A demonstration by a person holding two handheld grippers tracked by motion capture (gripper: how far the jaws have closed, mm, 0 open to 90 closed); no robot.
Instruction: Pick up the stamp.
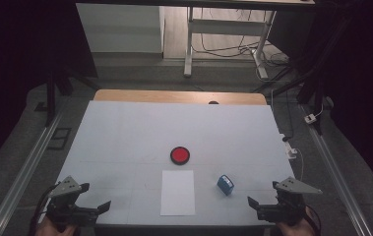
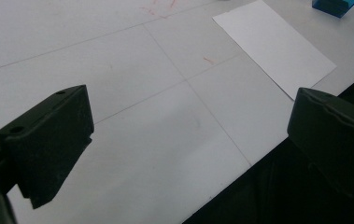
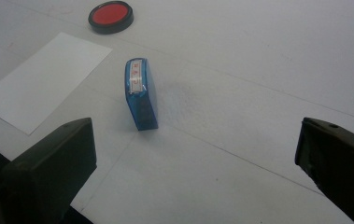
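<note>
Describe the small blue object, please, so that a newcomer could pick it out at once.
On the white table, find the sheet of paper near the front edge. Just to its right lies the blue stamp, translucent and blocky, unlike the round red ink pad behind the paper.

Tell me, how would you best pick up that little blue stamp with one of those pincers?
Probably with the right gripper, the nearer one, its jaws wide open. The blue stamp is a narrow block standing on the table, free on all sides. Come from above and close the jaws on its two long flat faces, across the thin width.
</note>
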